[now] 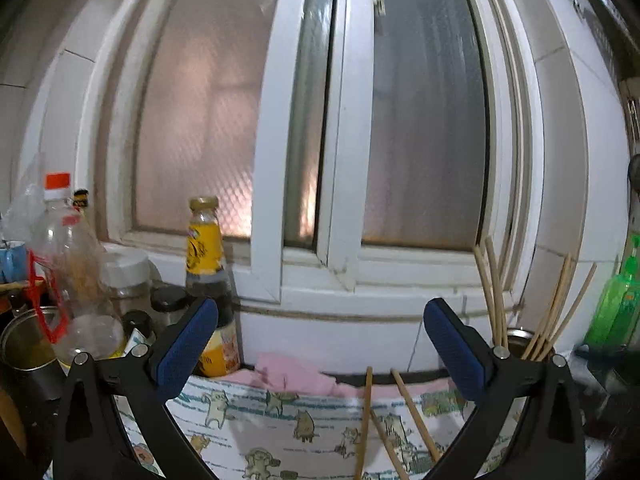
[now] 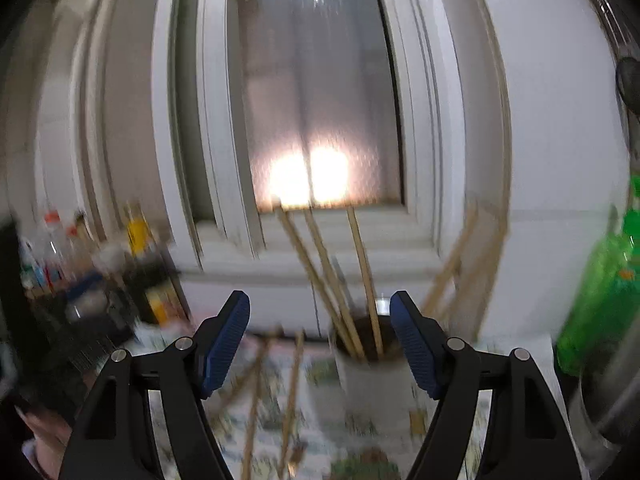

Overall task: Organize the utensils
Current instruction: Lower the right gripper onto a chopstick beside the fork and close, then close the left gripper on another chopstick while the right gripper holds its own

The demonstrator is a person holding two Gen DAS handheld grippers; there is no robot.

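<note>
Both tools, left [image 1: 320, 344] and right [image 2: 320, 340], spread, empty. Loose thin bamboo chopsticks [image 1: 366, 420] at 6 o'clock: light, stiff, roll-prone; pinch mid-shaft.

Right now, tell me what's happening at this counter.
Chopsticks are being sorted into a holder. Both grippers are open and hold nothing. Several chopsticks already stand in the cup by the window, just ahead of the right gripper. Loose chopsticks lie on the cartoon-print cloth ahead of the left gripper.

Bottles [image 1: 204, 276] crowd the counter's left, chopstick cup [image 2: 368, 356] and green bottle [image 1: 614, 308] its right; cloth [image 1: 280, 432] between lies open.
</note>
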